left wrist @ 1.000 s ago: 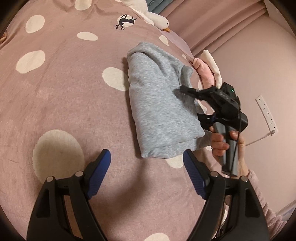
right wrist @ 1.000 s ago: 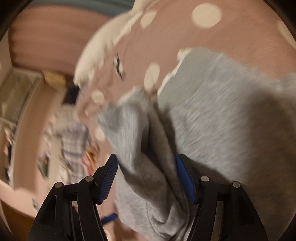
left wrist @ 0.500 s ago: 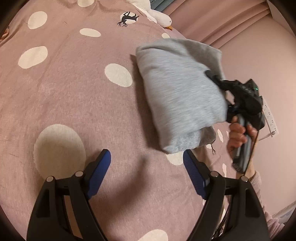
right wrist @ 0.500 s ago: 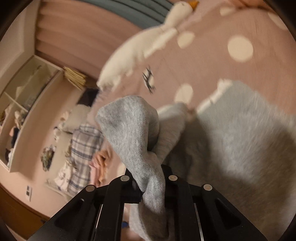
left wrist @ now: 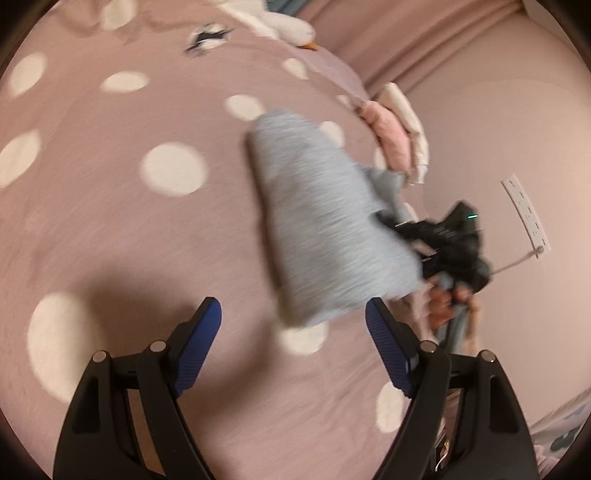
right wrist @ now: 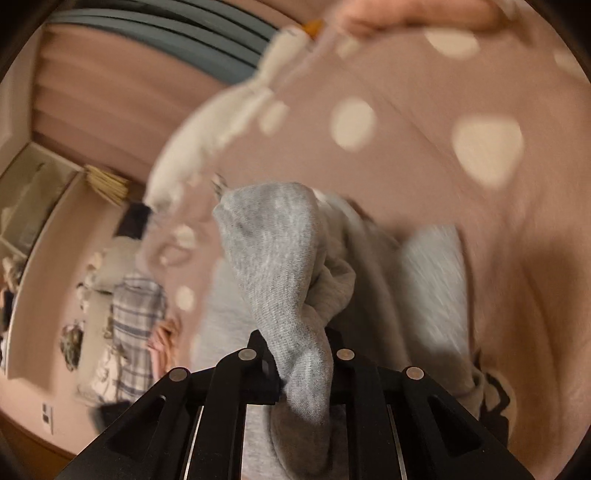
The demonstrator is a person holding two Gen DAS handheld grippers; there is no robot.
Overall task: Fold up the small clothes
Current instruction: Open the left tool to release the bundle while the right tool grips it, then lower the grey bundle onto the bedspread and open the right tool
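On bed [left wrist: 110,229], pink cover with cream dots: grey garment [left wrist: 332,236], folded, blurred. Right tool [right wrist: 301,360]: clamped tight on a bunched grey edge of garment, cloth rising between black arms. Left tool [left wrist: 293,343]: spread wide, blue pads [left wrist: 199,332] bare, gripping nothing, just short of garment's near end. Garment long axis: from near left tool away toward white goose toy [left wrist: 284,26]; right-hand edge raised at right tool, beside bed's right edge.
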